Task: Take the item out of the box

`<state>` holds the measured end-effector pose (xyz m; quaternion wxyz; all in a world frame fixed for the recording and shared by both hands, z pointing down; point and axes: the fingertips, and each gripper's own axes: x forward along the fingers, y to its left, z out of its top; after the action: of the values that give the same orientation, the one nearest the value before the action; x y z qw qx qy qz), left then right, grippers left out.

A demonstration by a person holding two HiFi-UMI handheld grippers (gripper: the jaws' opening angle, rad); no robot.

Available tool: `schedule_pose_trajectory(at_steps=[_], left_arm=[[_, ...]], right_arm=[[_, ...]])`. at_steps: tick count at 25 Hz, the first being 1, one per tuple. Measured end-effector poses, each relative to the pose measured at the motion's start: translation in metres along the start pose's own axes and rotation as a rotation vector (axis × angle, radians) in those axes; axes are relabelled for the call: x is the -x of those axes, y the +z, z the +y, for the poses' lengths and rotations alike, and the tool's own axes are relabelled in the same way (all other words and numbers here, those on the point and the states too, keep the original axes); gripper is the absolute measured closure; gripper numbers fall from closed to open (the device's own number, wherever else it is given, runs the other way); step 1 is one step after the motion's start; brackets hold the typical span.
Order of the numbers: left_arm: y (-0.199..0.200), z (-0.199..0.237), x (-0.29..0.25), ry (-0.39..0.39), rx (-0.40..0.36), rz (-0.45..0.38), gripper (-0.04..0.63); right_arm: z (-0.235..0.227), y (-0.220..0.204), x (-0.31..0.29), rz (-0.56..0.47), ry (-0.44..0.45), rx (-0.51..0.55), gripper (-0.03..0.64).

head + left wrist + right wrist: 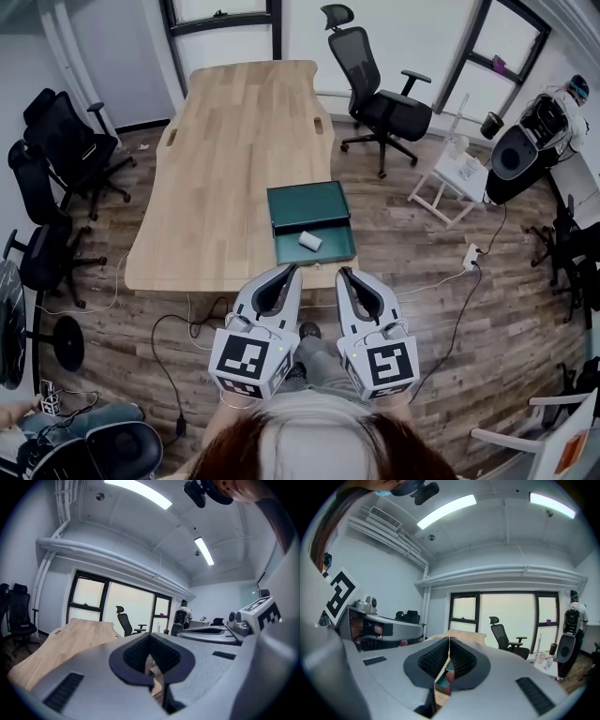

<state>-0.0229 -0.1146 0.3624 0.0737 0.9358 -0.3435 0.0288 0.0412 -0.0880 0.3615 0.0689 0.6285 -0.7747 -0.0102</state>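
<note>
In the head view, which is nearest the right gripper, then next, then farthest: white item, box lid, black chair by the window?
1. White item, in the green box.
2. Box lid, just behind it.
3. Black chair, far back right.

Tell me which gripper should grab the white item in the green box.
Left, narrowly: the left gripper tip sits slightly nearer the white item in the green box than the right gripper; both are shut.

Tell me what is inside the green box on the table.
One small white item lies in the green box, near its middle. Nothing else shows inside. The tips of the left gripper and right gripper hide a little of its near edge.
</note>
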Motion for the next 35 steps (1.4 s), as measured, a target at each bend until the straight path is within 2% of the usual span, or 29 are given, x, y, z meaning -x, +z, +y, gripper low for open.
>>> schedule_pose_trajectory(at_steps=[7,13,20,35], left_arm=[[0.005,0.012,-0.025,0.013,0.007,0.002,0.588],[0.011,0.023,-0.041,0.027,-0.002,-0.001,0.588],[0.015,0.033,-0.064,0.044,-0.008,-0.001,0.588],[0.017,0.056,-0.104,0.087,0.011,0.015,0.588]], right_arm=[[-0.011,-0.011,-0.022,0.071,0.027,0.009,0.591],[-0.020,-0.012,-0.044,0.042,0.059,0.025,0.591],[-0.031,-0.018,-0.069,0.054,0.098,0.035,0.589],[-0.041,-0.048,-0.117,0.130,0.202,0.055,0.541]])
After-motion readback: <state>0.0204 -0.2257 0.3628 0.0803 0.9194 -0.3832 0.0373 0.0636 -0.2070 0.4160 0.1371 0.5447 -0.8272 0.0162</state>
